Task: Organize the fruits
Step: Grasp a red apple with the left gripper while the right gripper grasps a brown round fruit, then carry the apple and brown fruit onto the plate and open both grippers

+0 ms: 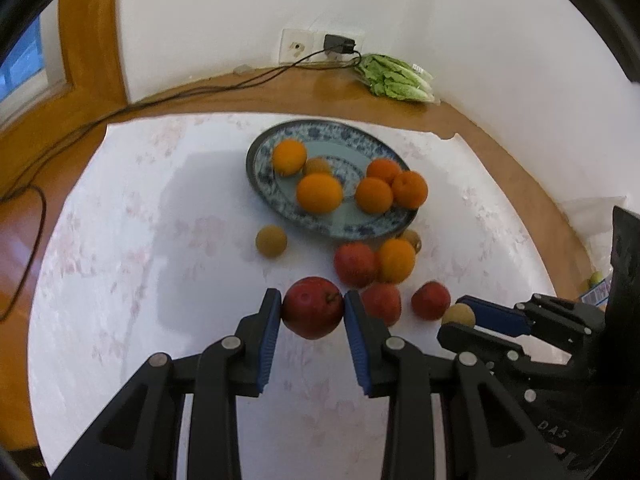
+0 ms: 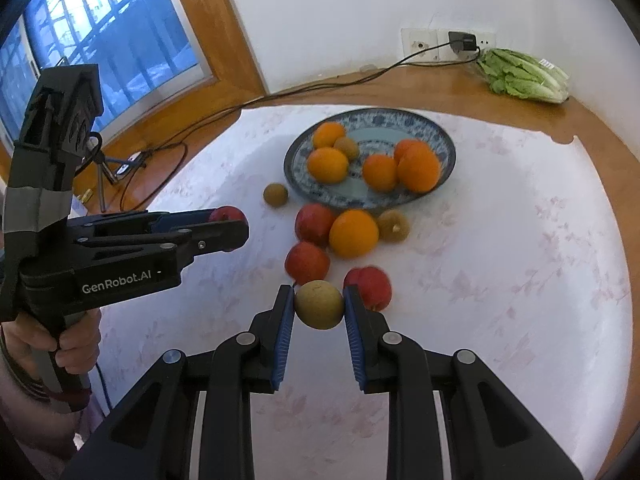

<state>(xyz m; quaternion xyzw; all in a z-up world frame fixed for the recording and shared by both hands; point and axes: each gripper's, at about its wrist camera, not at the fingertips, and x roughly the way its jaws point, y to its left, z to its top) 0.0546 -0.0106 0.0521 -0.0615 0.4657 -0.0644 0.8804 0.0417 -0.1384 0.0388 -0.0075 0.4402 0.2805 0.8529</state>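
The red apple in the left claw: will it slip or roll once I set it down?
The red apple is round and glossy, gripped at its sides by the left claw, so it could pivot. Released on the flat white cloth, it probably rolls.

Black left gripper with blue pads (image 1: 312,308) clamps a red apple (image 1: 313,307); matching right gripper (image 2: 319,304) pinches a tan round fruit (image 2: 319,304) beside it.

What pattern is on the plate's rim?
Blue-and-white floral pattern on the plate; clearest in the right wrist view.
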